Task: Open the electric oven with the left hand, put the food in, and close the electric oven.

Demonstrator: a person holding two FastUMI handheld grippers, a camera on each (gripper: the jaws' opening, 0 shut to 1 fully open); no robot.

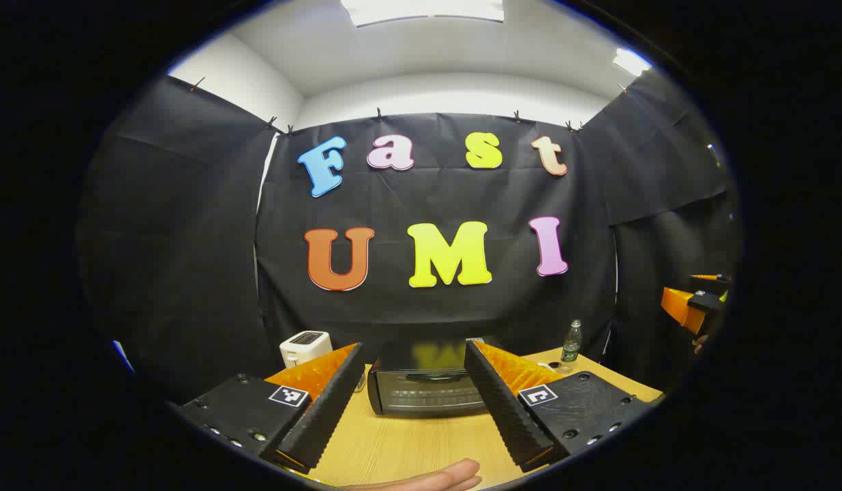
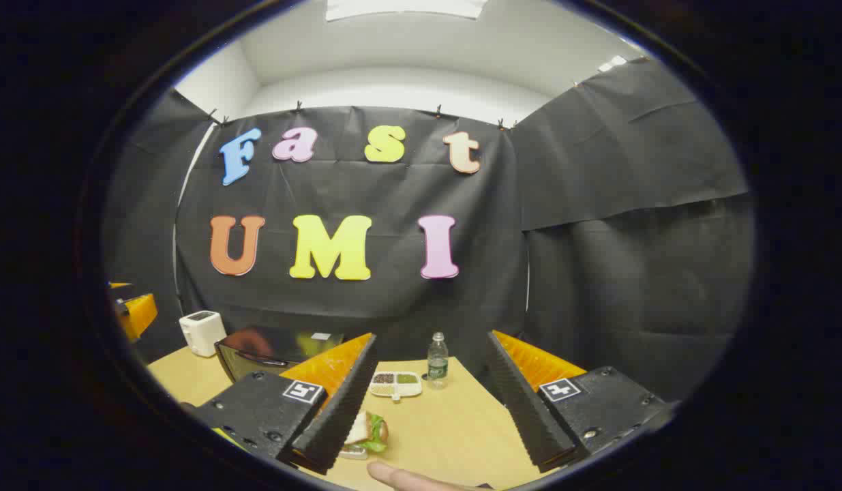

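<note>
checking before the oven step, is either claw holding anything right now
Nothing is held. The left claw is open, aimed at the closed black electric oven. The right claw is open above the tan wooden table.

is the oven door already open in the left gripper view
No, the oven sits on the table with its door shut flat against the front, framed between the open left hand-held gripper.

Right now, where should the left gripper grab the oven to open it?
Take the bar handle running across the top of the oven door, coming straight from the front with the left gripper. Its open jaws already face the closed door.
</note>
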